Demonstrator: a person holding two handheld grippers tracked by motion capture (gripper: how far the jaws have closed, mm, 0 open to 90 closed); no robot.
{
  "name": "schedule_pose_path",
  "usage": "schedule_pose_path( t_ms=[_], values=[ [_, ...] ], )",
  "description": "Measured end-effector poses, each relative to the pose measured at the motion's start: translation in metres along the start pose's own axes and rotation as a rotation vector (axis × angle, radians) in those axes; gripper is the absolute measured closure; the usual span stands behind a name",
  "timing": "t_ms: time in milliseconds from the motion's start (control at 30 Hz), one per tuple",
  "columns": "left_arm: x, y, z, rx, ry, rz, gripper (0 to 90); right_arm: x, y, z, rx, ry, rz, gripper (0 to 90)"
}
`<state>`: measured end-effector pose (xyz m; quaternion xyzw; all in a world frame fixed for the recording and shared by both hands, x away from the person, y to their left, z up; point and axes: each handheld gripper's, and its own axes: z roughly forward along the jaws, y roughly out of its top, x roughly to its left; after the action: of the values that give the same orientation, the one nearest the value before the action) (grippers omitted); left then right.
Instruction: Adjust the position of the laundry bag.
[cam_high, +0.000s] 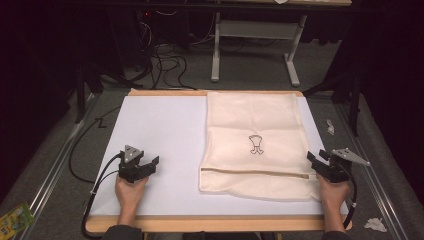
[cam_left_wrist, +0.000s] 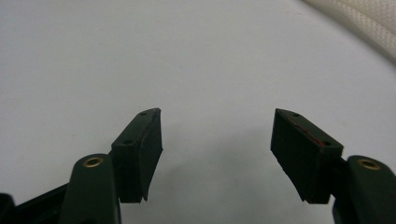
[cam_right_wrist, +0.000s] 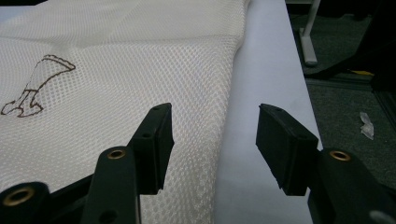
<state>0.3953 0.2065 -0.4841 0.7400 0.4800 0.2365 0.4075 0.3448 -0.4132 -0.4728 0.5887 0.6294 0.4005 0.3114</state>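
Cream mesh laundry bag (cam_high: 255, 145), one only, lies flat on the white table's (cam_high: 155, 130) right half; two grippers, left (cam_high: 150, 163) and right (cam_high: 314, 159), gape empty beside it.

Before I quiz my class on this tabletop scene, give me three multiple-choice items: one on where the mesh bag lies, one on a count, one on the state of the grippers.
1. Where does the mesh bag lie on the white tabletop?
A. on its right half
B. on its left half
C. hanging off the near edge

2. How many small drawn figures show on the bag?
A. none
B. one
C. three

3. How do the left gripper and right gripper stand?
A. both shut on the bag
B. one open, one shut
C. both open, holding nothing

Key: 1 A, the high view shows it right of centre. 2 B, one dark outline figure sits mid-bag. 3 C, each gripper view shows a wide empty gap between the jaws.
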Motion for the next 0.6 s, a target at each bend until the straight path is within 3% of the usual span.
schedule_pose_path(
  t_ms=[600],
  values=[
    [0.0021, 0.0019, 0.0031, 0.029, -0.019, -0.014, 31.7, -0.0023, 0.0015, 0.0028, 0.024, 0.008, 0.010, 46.1]
  ],
)
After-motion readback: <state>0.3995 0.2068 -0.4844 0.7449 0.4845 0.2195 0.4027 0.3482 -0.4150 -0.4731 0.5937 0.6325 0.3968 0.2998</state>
